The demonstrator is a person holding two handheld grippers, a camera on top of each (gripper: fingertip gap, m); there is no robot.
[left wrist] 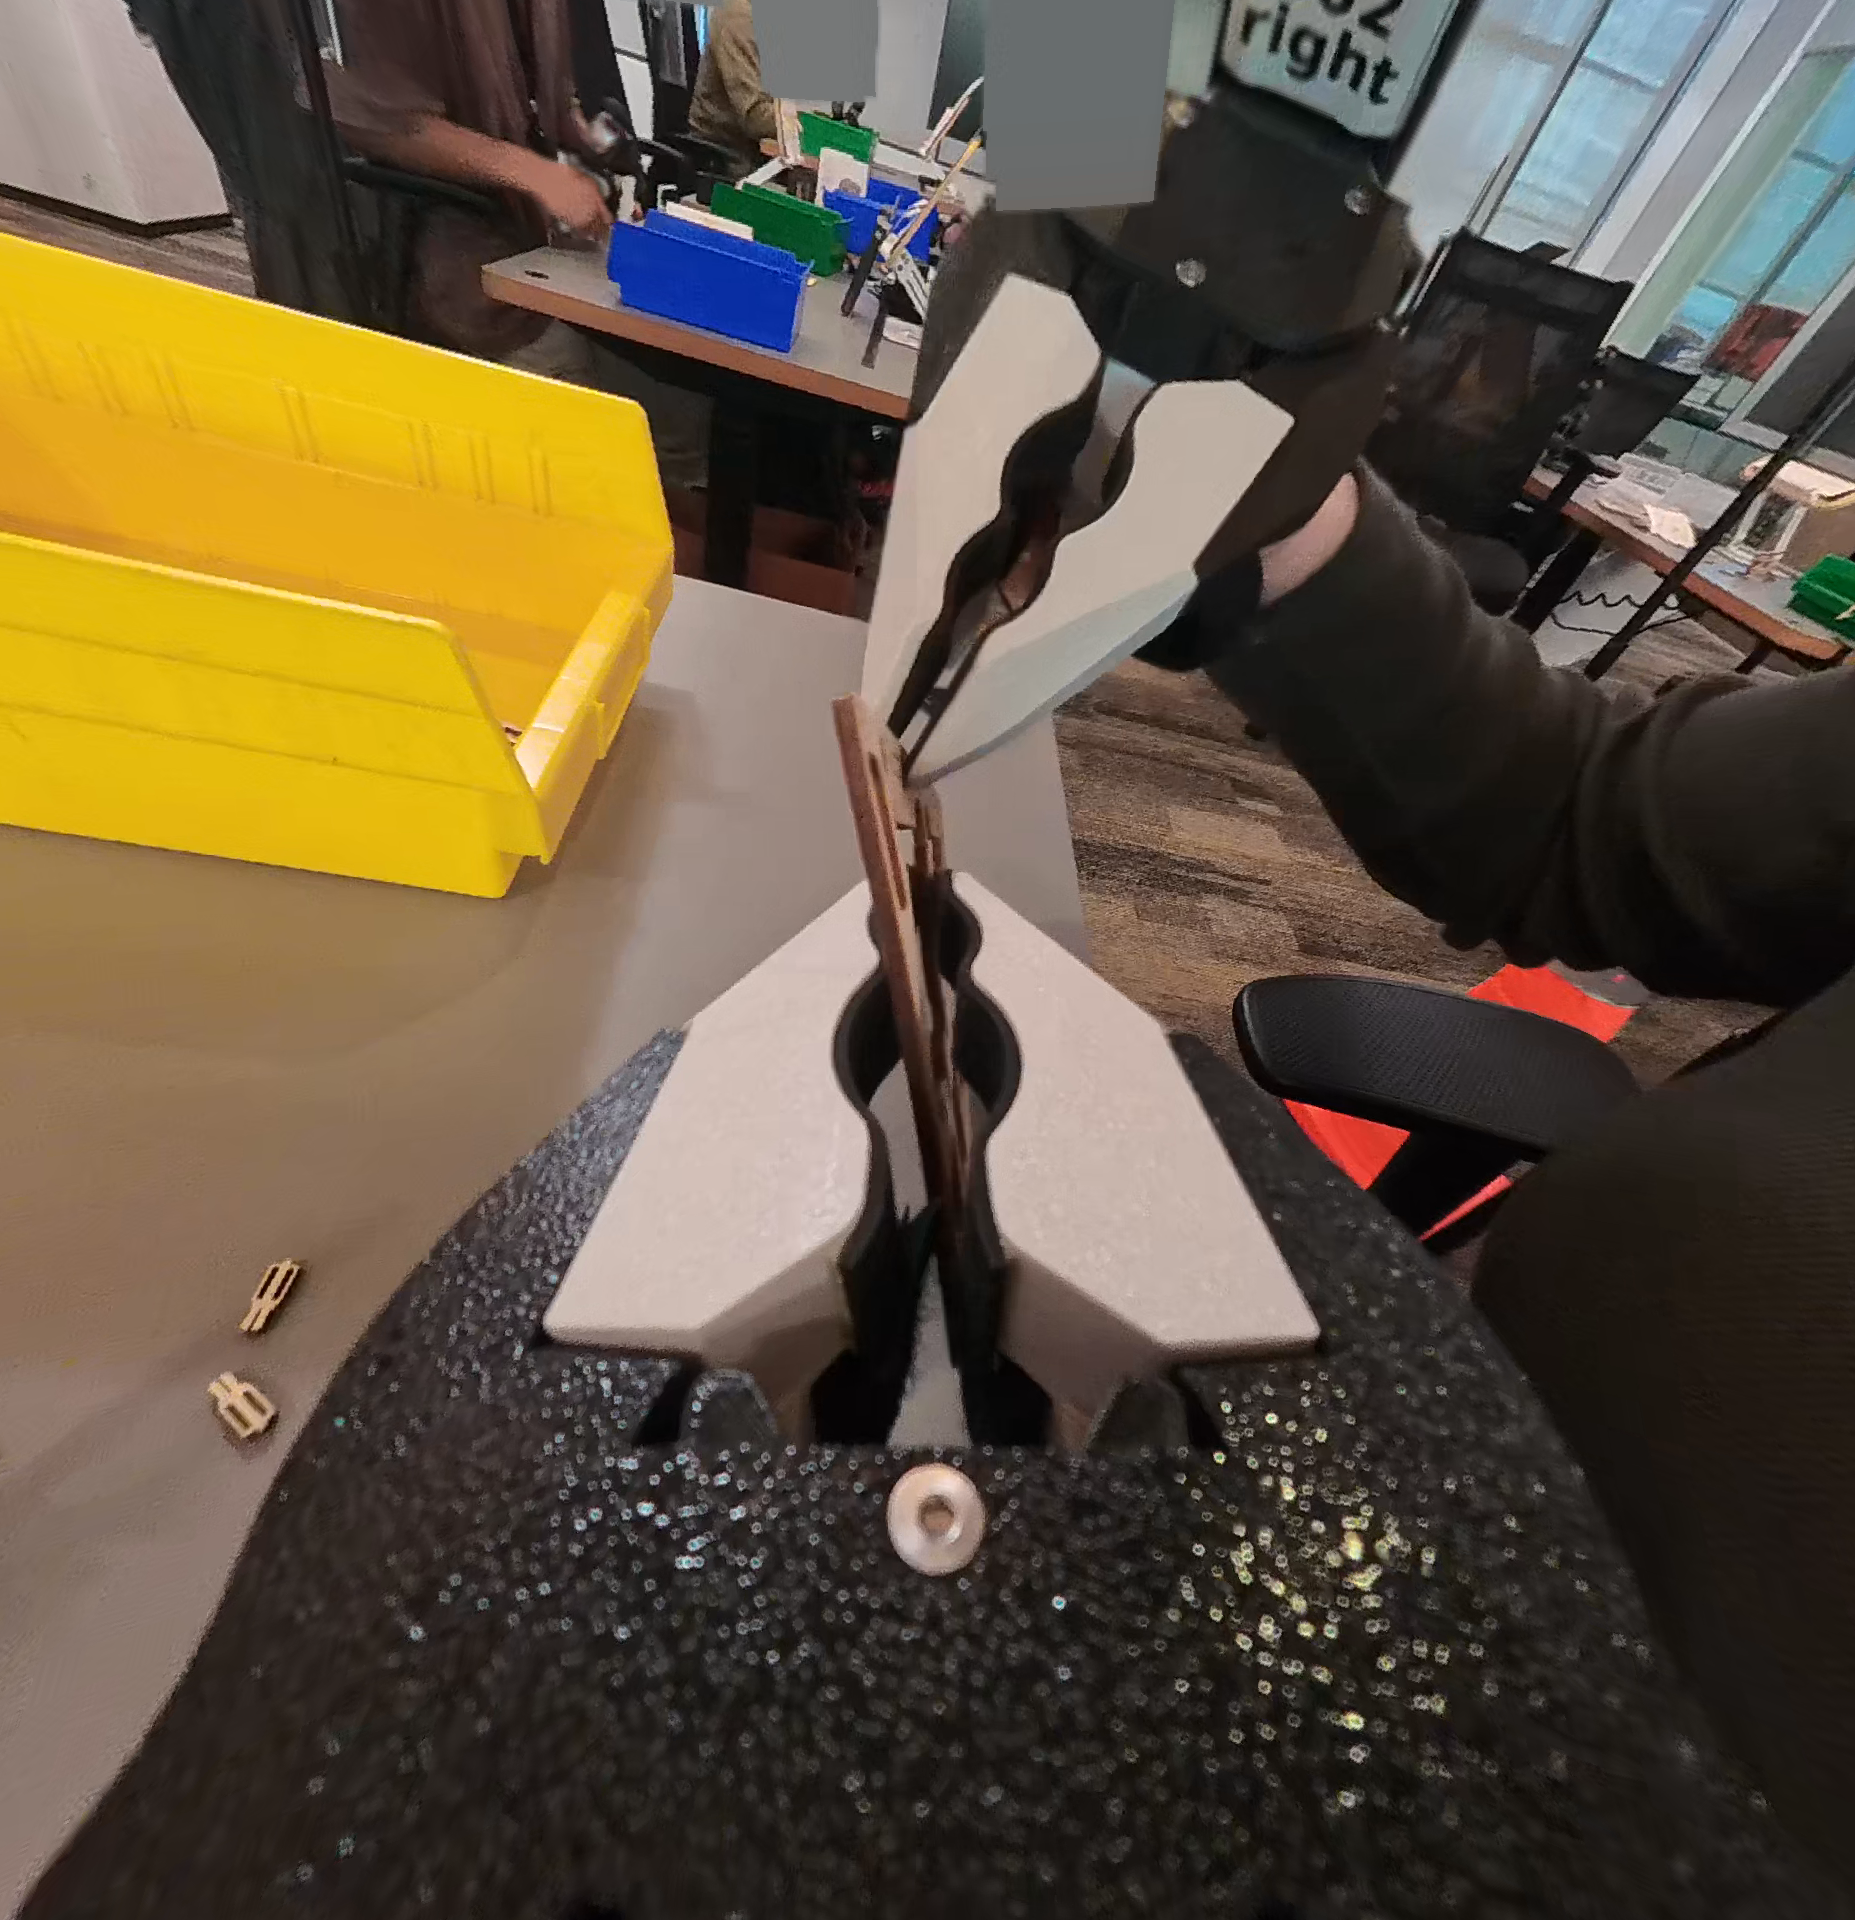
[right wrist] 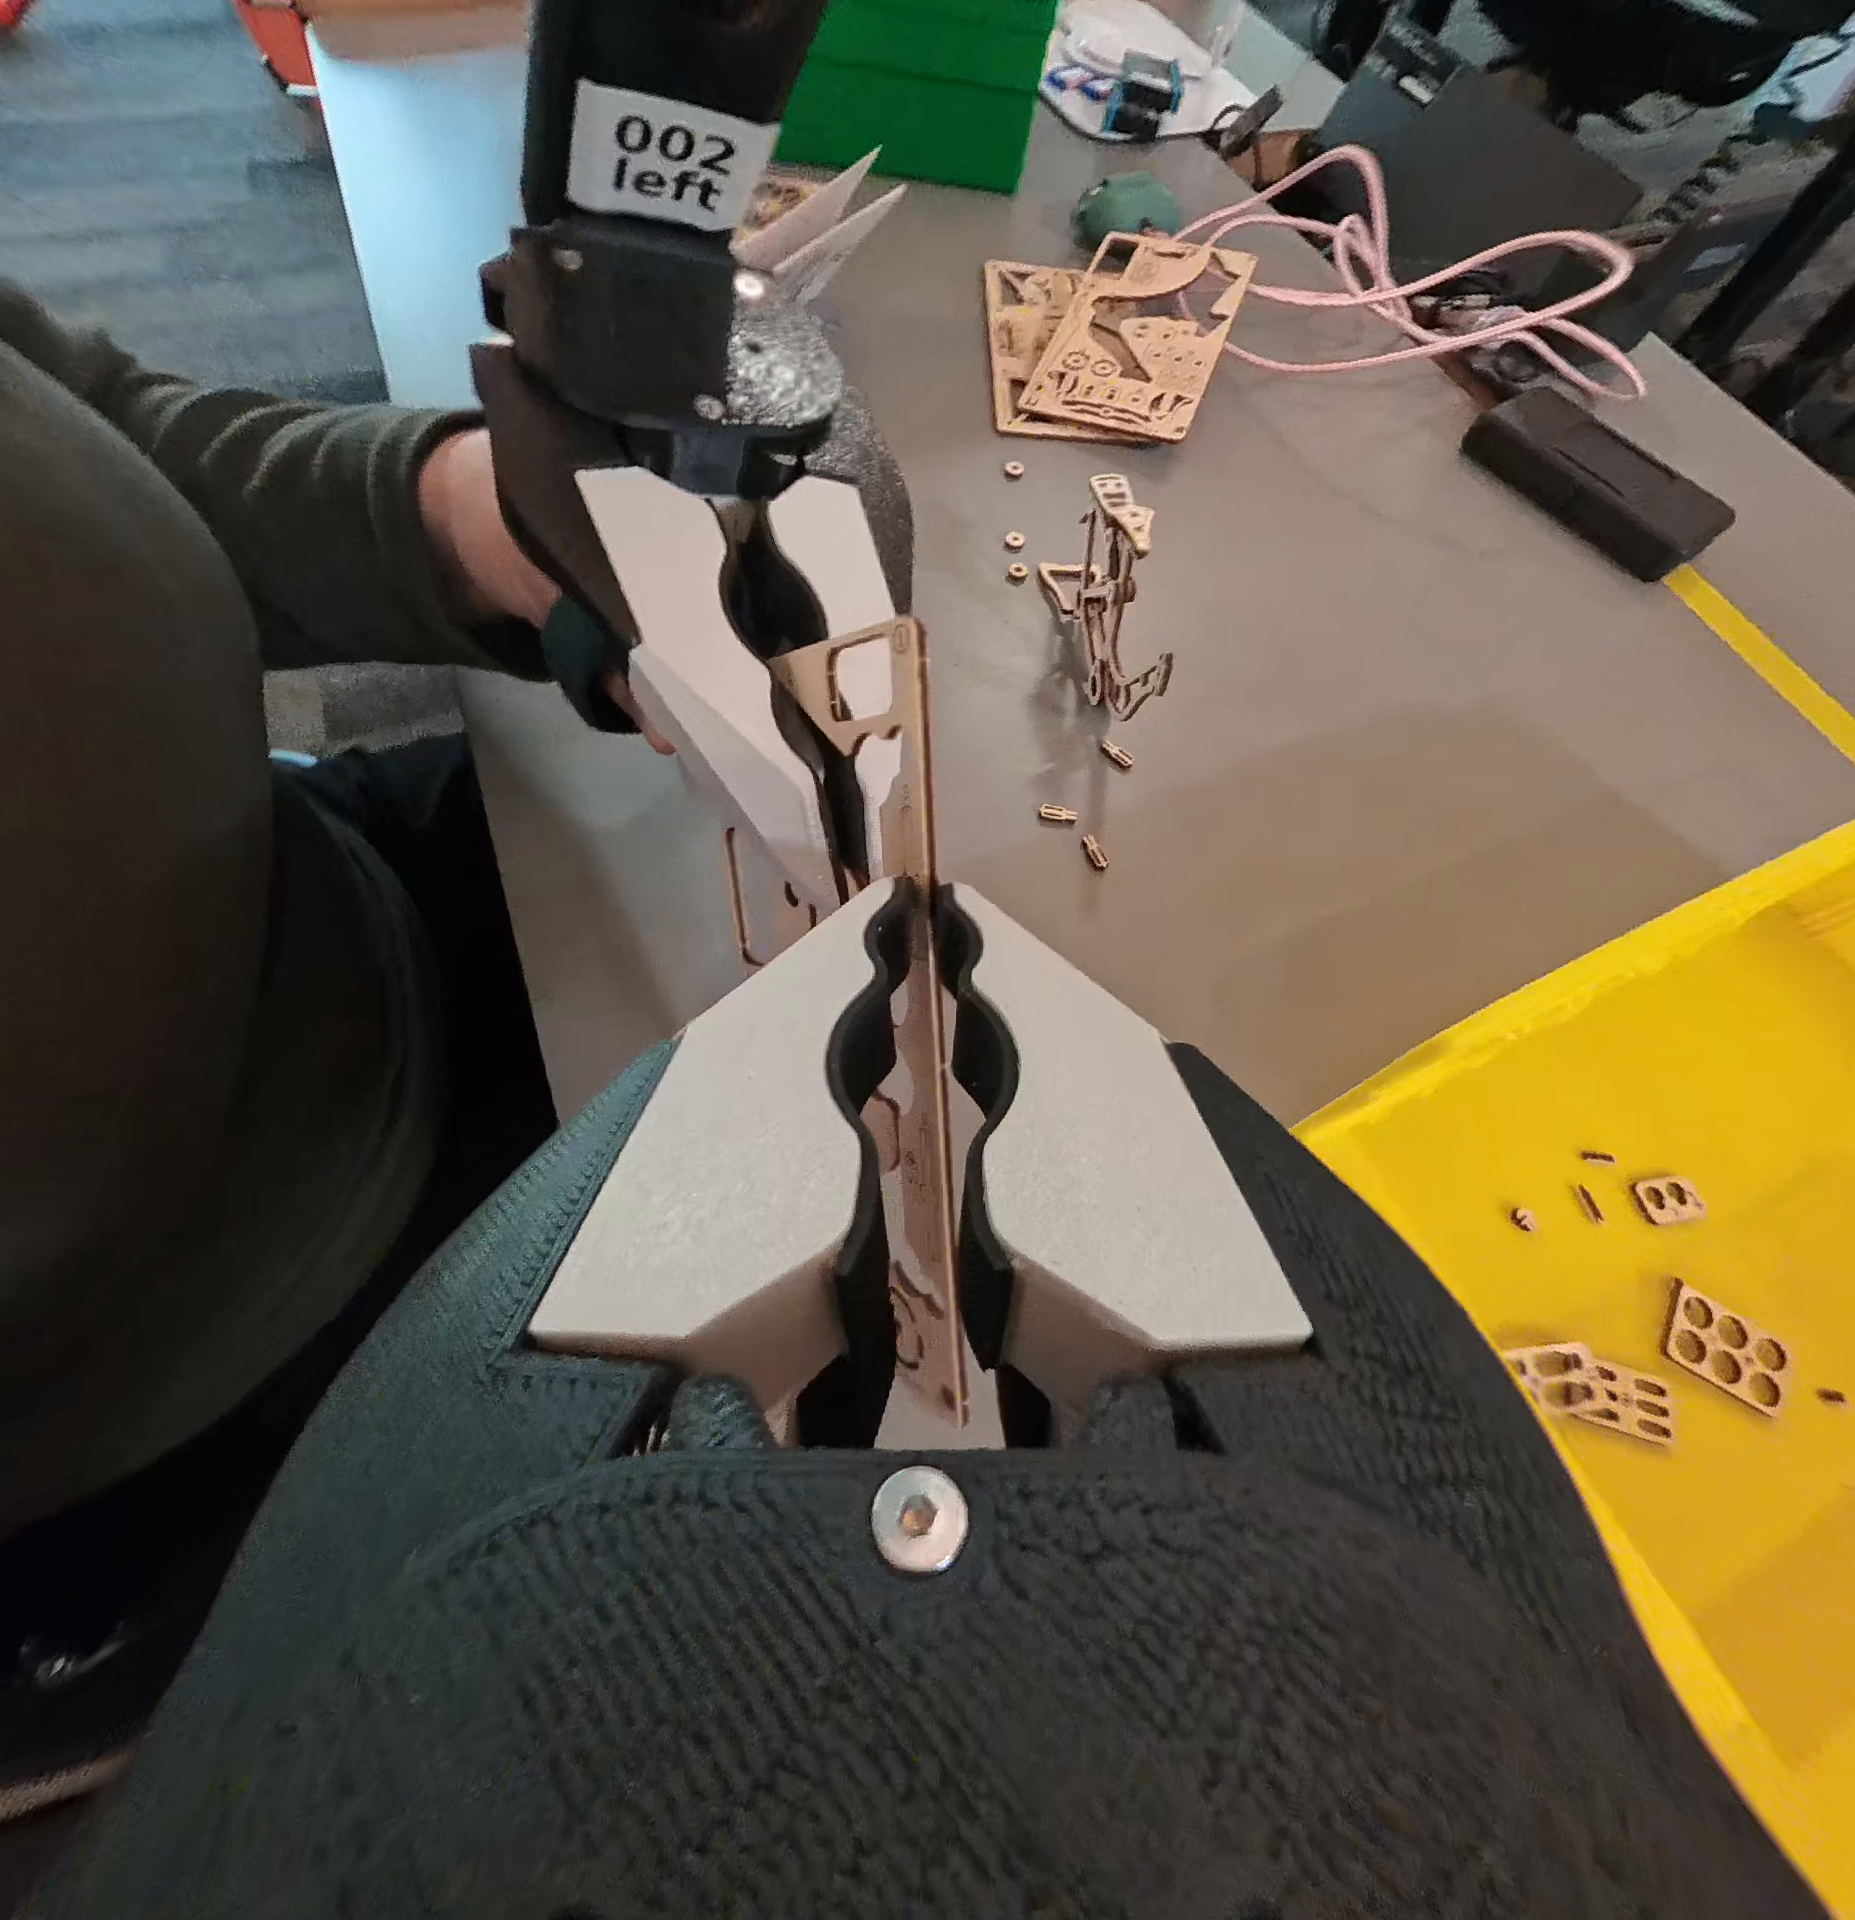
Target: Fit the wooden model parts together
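A thin wooden parts sheet (left wrist: 876,810) with cut-outs stands edge-on between my two grippers, above the grey table's near edge. My left gripper (left wrist: 918,894) is shut on its lower part. My right gripper (left wrist: 907,764) comes down from above, its tips closed on the sheet's top edge. In the right wrist view the sheet (right wrist: 907,748) runs along the shut jaws of my right gripper (right wrist: 918,894). My left gripper (right wrist: 845,831) clamps its far left side. A second thin wooden layer (left wrist: 931,831) lies against the sheet; I cannot tell what it is.
A yellow bin (left wrist: 279,623) stands at the left and holds loose wooden pieces (right wrist: 1728,1345). On the table are a part-built wooden model (right wrist: 1105,613), small pegs (right wrist: 1094,852), stacked wooden sheets (right wrist: 1110,343), a pink cable (right wrist: 1422,270) and a black box (right wrist: 1598,499). A chair armrest (left wrist: 1422,1060) is at the right. The tips of both grippers are at nearly the same place.
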